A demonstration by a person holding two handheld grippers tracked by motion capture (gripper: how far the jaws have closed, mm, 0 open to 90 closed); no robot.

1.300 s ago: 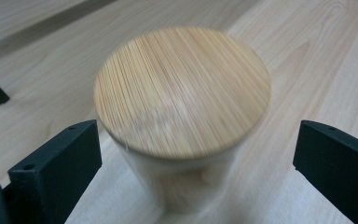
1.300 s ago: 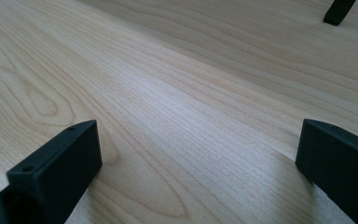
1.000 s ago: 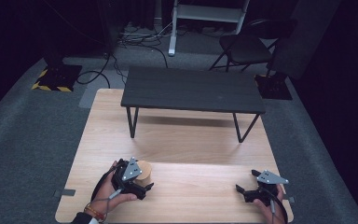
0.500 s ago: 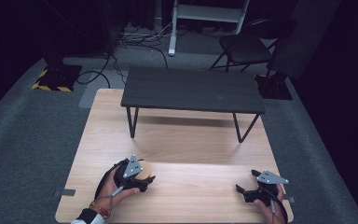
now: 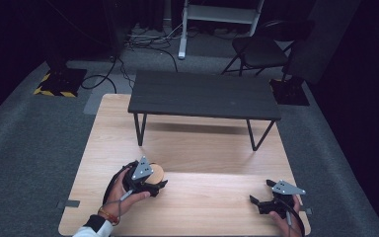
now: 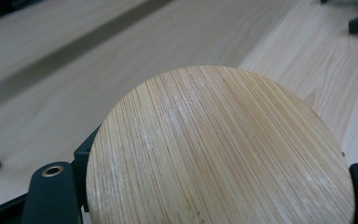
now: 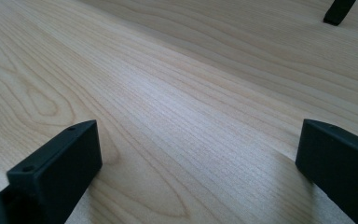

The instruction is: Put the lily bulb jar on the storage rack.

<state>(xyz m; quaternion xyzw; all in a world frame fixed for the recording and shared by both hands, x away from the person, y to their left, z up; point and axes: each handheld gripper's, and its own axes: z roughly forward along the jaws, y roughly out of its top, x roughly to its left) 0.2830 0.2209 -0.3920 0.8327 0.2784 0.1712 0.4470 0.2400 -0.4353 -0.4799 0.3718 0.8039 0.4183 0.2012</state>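
A round bamboo disc (image 6: 219,149) with straight grain sits between the two black jaws of my left gripper (image 6: 205,175), which is shut on it just above the pale wooden tabletop (image 6: 51,70). In the high view the disc (image 5: 157,172) peeks out beside the left gripper (image 5: 154,185) near the table's front left. My right gripper (image 5: 257,203) rests low at the front right. Its fingers (image 7: 56,163) stand wide apart over bare wood, holding nothing.
A small black bench-like table (image 5: 205,94) on thin legs stands across the back half of the wooden tabletop (image 5: 202,148). Grey carpet surrounds it, with a folding chair (image 5: 256,49), cables and a striped block (image 5: 56,81) beyond.
The left hand has shifted and turned slightly with the disc, which was covered half a second ago and peeks out again. The right gripper has stayed still.
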